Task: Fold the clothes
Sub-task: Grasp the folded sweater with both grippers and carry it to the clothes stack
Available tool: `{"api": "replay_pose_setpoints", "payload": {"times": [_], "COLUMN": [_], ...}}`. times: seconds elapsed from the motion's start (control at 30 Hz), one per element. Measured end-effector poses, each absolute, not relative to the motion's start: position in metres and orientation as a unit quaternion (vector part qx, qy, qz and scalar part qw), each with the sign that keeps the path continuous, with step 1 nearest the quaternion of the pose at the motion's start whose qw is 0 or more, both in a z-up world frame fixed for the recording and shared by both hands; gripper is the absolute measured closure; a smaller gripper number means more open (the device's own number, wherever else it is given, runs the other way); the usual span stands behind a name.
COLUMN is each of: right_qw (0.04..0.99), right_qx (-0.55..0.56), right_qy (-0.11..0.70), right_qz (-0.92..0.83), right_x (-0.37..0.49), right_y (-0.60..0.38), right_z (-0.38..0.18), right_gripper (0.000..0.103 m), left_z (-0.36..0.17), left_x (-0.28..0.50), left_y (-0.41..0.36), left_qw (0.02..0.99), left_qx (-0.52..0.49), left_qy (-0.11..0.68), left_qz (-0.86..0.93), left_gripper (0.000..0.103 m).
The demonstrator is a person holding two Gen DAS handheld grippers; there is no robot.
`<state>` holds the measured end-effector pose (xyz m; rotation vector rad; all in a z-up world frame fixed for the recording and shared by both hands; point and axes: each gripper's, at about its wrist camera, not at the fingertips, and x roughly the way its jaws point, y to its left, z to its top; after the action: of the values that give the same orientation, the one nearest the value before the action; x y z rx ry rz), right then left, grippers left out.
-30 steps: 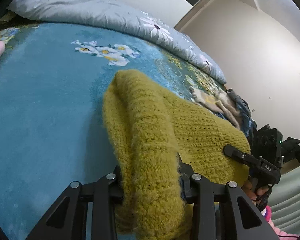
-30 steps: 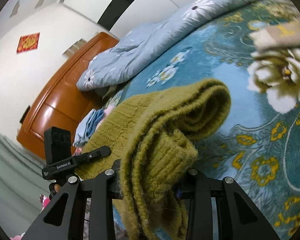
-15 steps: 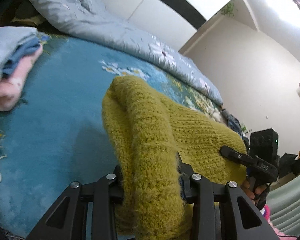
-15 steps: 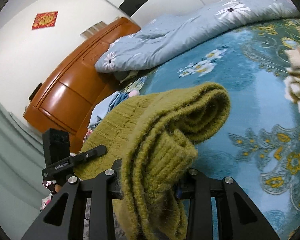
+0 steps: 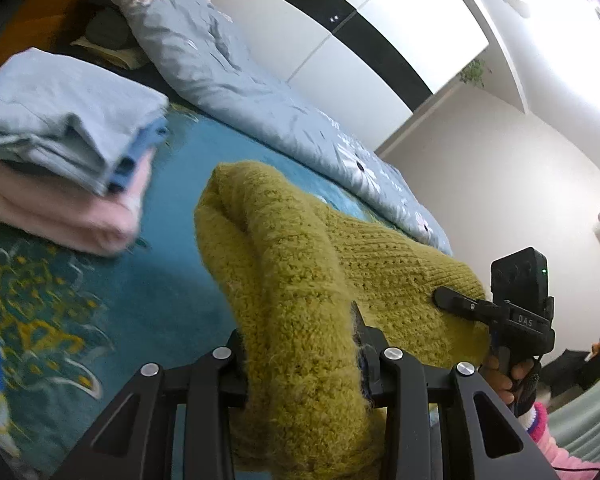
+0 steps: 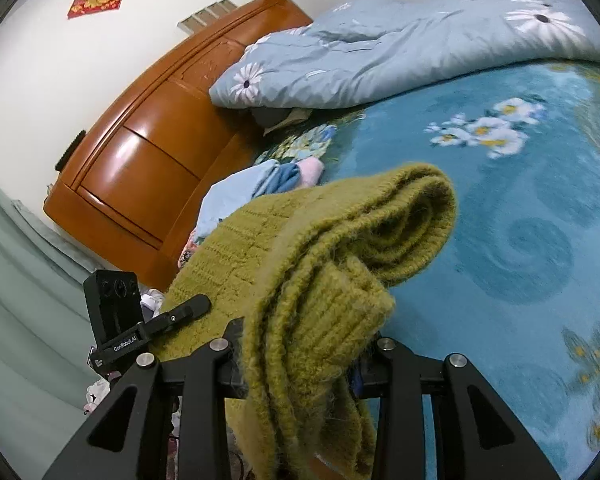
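1. The left gripper [image 5: 300, 356], at the bottom centre of the left wrist view, has its black jaws closed on a thick bunched fold of the olive-green knitted sweater [image 5: 292, 280], which fills the gap between them.
2. The right gripper [image 6: 304, 352], at the bottom centre of the right wrist view, likewise clamps a bunched fold of the same sweater [image 6: 340, 240], with a ribbed cuff hanging just above its right jaw.
3. The sweater is folded over and hangs between the two grippers, above the teal floral bedspread [image 5: 148, 292].
4. In the left wrist view the right gripper [image 5: 460, 306] shows at the lower right, one finger lying against the knit, a hand [image 5: 508, 376] gripping its handle.
5. A stack of folded clothes [image 5: 60, 160], pale blue over pink, lies at the left of that view on the bedspread.
6. A light blue quilt with white daisies [image 6: 400, 48] lies along the upper part of the right wrist view, beside an orange-brown wooden headboard [image 6: 148, 160] at the left.
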<state>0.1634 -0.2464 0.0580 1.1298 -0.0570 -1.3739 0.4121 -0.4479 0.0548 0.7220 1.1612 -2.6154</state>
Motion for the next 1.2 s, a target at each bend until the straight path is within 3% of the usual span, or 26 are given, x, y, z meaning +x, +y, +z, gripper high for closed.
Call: {"api": "replay_pose_setpoints", "payload": {"times": [0.57, 1.2], "right_qw": [0.687, 0.695], "right_qx": [0.473, 0.448], "right_qy": [0.016, 0.029], "right_qz": [-0.551, -0.562], "right_x": [0.212, 0.243], "right_y": [-0.418, -0.581], "right_z": [0.116, 0.094], "right_gripper": [0.067, 0.067], "left_z": [0.102, 0.086], "left_x": [0.475, 0.510], "left_y": [-0.582, -0.736], "left_qw": [0.175, 0.253], "left_qx": [0.202, 0.155], "left_qy": [0.381, 0.379], "left_qz": [-0.885, -0.876], "left_gripper": [0.065, 0.065]}}
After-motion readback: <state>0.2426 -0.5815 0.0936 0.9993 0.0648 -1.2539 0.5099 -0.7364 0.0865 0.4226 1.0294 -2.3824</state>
